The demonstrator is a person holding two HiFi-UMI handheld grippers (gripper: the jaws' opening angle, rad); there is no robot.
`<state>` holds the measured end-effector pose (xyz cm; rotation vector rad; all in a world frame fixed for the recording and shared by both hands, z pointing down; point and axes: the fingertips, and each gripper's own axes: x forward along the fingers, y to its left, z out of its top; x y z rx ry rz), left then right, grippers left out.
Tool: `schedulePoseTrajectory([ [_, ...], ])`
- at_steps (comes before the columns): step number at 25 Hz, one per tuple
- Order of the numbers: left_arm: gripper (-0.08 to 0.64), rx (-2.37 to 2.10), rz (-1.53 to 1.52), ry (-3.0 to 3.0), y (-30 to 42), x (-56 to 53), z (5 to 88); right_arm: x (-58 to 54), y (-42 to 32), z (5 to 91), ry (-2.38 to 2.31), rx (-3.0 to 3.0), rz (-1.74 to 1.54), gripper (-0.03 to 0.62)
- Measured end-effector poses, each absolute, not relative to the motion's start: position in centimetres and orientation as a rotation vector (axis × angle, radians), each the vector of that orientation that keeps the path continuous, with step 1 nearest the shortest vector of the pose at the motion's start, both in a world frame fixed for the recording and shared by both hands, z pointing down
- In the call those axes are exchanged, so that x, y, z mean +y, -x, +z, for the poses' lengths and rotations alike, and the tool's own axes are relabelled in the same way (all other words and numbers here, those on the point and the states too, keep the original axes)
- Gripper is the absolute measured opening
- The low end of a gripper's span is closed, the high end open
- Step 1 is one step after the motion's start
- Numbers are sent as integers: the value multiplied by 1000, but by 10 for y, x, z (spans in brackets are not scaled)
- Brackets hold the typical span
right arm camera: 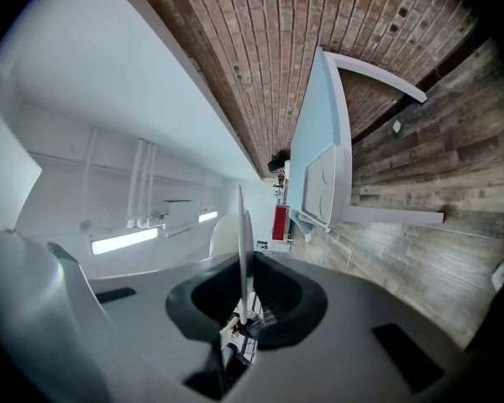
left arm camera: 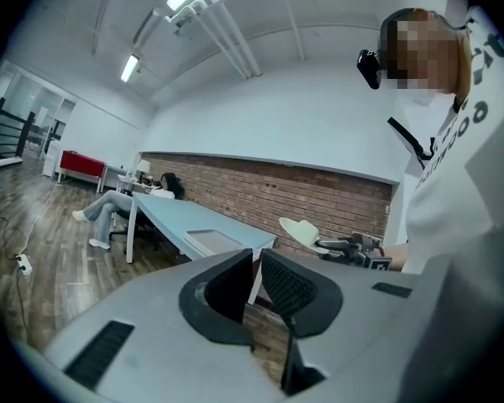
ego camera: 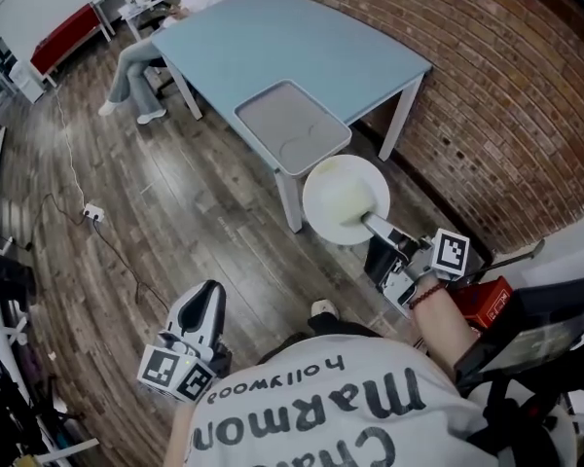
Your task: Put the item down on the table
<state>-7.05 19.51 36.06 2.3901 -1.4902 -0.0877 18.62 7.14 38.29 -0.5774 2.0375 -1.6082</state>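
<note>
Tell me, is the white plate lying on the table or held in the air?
In the air: the plate hangs over floor beside the table, its rim clamped by the right gripper.

Glossy white plate point(ego camera: 346, 200), matt blue table point(ego camera: 302, 37), rough brick wall point(ego camera: 506, 95).

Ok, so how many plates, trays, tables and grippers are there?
white round plate: 1
grey rectangular tray: 1
light blue table: 1
two-jaw grippers: 2, the left gripper and the right gripper
Total: 5
</note>
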Motion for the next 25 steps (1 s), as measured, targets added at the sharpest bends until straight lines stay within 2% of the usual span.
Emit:
schedulePoseTrajectory([
  [15,37,-1563,-128,-2364,39,87,364,-46,-208,397,544,2099,-1666,28],
  [25,37,-1622,-106,-2322,57,61,371,-89,-197,413,538,2064,-1700,28],
])
